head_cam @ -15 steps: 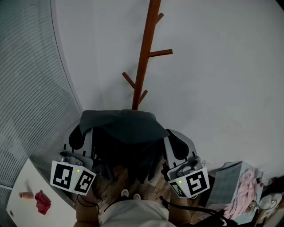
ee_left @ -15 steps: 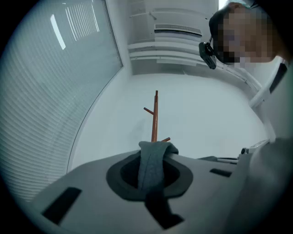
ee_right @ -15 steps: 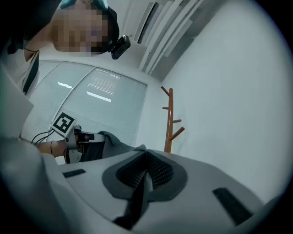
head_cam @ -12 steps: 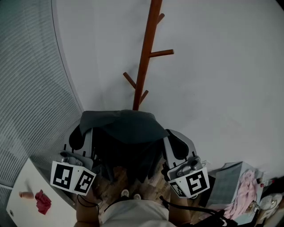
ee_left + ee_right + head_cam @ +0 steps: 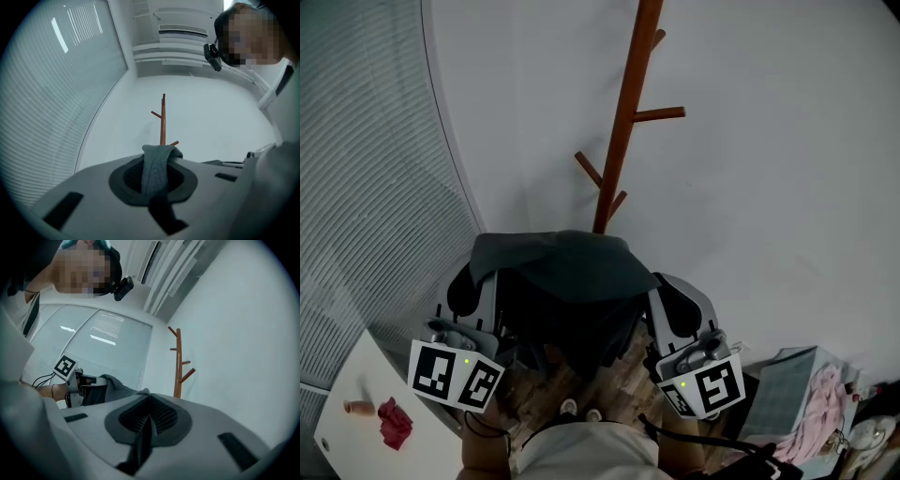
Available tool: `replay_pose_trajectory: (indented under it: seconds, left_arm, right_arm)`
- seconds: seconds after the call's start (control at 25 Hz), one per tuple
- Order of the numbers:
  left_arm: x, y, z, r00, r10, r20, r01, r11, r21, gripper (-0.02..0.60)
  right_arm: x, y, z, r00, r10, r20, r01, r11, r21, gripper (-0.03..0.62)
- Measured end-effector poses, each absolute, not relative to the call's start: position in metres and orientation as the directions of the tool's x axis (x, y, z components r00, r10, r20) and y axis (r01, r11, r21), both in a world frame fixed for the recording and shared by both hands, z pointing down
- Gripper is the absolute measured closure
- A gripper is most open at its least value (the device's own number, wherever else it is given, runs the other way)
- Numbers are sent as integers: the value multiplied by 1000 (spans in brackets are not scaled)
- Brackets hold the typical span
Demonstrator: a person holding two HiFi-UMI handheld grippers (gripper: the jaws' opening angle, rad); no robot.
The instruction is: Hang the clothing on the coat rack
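A dark grey garment [image 5: 562,272] is stretched between my two grippers and hangs down in front of me. My left gripper [image 5: 485,274] is shut on its left end; in the left gripper view a fold of the cloth [image 5: 157,168] sits pinched between the jaws. My right gripper [image 5: 660,289] is shut on the right end, where only a thin edge of the garment [image 5: 140,392] shows at the jaws. The brown wooden coat rack [image 5: 623,122] stands against the white wall just beyond the garment, and its pegs are bare. It also shows as the coat rack [image 5: 163,122] and the coat rack [image 5: 178,366].
A window with blinds [image 5: 366,187] curves along the left. A white table [image 5: 337,441] at lower left holds a red cloth [image 5: 394,422]. A box [image 5: 783,389] with pink clothing [image 5: 820,403] sits at lower right. Wooden floor [image 5: 534,394] lies below.
The head view has swung a little left, so the coat rack now sits further right in it. Both grippers keep the same hold on the garment.
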State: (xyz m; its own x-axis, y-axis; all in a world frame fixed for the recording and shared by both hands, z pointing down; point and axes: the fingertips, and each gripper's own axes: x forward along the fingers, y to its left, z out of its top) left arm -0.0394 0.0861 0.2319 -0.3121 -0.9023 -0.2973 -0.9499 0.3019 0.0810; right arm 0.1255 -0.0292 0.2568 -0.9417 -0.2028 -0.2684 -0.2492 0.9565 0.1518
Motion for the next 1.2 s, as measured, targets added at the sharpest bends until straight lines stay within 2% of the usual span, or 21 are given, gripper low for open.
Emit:
replay_pose_trajectory:
  seconds: [0.6, 1.2]
  left_arm:
    - [-87, 88, 225, -279, -901, -333, -959, 282, 43, 548]
    - [-168, 33, 204, -278, -871, -405, -960, 267, 84, 548]
  right_arm:
    - [77, -14, 245, -932, -213, -293, -267, 950, 161, 571]
    - [11, -52, 223, -925, -145, -352, -207, 968, 144, 571]
